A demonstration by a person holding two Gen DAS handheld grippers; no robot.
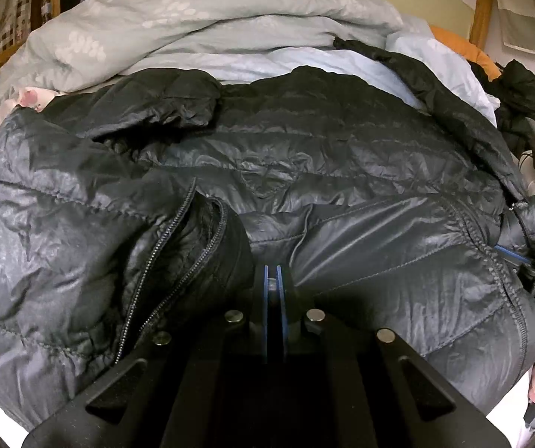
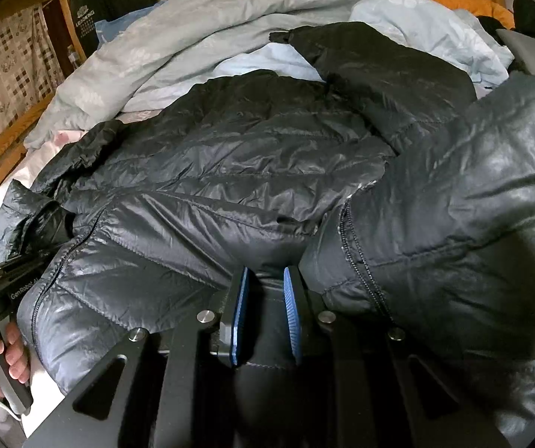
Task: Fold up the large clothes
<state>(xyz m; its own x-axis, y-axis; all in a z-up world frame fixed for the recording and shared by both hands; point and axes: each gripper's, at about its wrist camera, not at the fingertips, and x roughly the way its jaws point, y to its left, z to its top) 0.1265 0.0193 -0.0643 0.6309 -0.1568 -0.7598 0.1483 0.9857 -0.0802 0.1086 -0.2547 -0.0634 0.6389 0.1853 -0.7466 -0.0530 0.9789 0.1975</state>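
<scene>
Jacket point(image 1: 304, 171) fabric sits clamped in both tools: the left tool point(image 1: 274, 280) is pinched nearly shut on a thin hem just ahead of its tips, and the right tool point(image 2: 265, 291) stands narrow on a thicker bunch. The black puffer lies spread across the bed beyond them. Best play looks like keeping both grips level and taut. A heaped quilt point(image 1: 207, 11) crowds the far side; the near edge offers room.
</scene>
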